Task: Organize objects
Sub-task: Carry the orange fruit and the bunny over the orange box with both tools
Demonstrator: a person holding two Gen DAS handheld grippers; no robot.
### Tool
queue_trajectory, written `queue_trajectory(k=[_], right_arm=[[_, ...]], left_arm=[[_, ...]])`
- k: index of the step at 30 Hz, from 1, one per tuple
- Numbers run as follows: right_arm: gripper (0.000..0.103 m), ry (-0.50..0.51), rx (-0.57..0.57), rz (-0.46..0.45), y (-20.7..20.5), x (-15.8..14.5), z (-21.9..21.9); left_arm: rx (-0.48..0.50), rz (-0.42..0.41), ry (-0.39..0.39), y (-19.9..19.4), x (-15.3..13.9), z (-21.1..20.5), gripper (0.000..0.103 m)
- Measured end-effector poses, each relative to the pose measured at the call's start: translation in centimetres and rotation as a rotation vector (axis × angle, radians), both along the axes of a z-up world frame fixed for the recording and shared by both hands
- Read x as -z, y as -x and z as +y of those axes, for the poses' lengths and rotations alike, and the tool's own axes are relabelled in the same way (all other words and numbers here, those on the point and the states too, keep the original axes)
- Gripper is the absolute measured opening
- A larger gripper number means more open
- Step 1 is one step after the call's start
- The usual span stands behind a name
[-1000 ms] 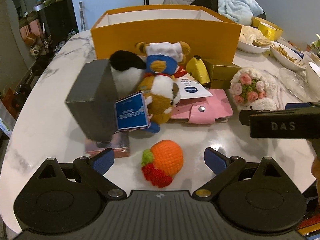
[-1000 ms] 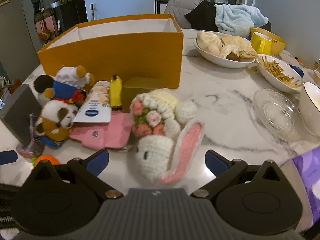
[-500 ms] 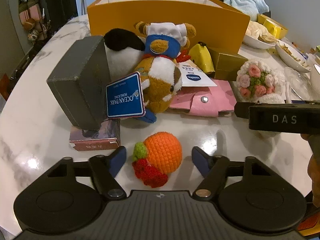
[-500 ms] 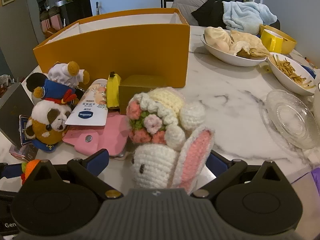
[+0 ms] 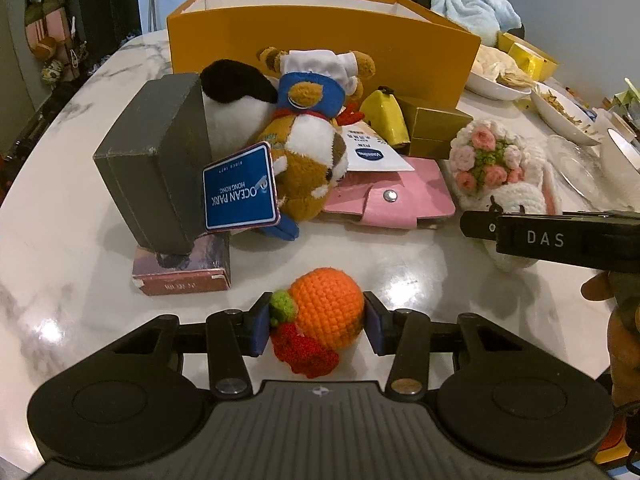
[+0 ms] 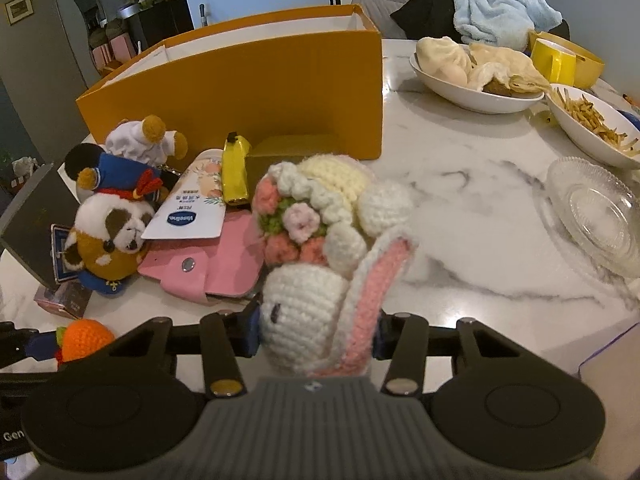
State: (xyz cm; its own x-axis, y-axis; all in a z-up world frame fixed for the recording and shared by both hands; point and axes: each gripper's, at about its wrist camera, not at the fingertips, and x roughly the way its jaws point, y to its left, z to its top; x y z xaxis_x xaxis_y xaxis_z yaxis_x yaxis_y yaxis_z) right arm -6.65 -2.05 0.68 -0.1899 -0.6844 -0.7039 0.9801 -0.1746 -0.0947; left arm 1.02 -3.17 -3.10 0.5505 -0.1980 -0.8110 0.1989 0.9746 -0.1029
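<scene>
My left gripper is shut on a crocheted orange fruit with a green and red part, on the marble table. My right gripper is shut on the head of a crocheted white bunny with a pink ear and a flower bouquet. The bunny also shows in the left wrist view, behind the right gripper's body. An open orange box stands at the back; it also shows in the right wrist view.
Between the grippers and the box lie plush toys, a grey box, a pink wallet, a Vaseline tube, a yellow item and a gold box. Food bowls and a glass dish stand at right.
Both grippers moved forward and closed: the left onto the orange fruit, the right onto the bunny's head.
</scene>
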Motion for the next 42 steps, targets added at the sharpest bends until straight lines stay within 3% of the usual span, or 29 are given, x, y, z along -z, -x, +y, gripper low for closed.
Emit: queue_trajectory(k=[16,20,24,29,33,36,42], right_arm=[[0.048,0.104,-0.024,-0.051,-1.8,-4.3,3.3],[0.048,0.135,-0.063,-0.071,-2.3,-6.8,3.2],[0.048,0.184,-0.118,-0.049,-3.1,-10.6,2.0],[0.048,0.222,-0.165,-0.011,-3.1,-16.0,-3.5],[0.048,0.175,-0.179,-0.051,-1.7,-17.2,-10.4],[0.048,0.114,-0.174,-0.067,-0.5,-16.0,-15.6],[0.048,-0.053,-0.142,-0.087,1.7,-11.4,-23.4]], left_arm=[[0.066,-0.046,0.054,1.0,-3.3,0.7,0.053],[0.091,-0.081,0.051,0.5,-6.2,1.0,0.053],[0.109,-0.179,0.028,-1.1,-10.8,1.0,0.053],[0.094,-0.28,0.023,-6.9,-16.1,0.9,0.053],[0.055,-0.262,0.044,-15.6,-17.7,-0.1,0.053],[0.035,-0.205,0.052,-22.0,-16.3,-1.0,0.053],[0.003,-0.023,-0.016,-30.6,-9.8,-2.9,0.053]])
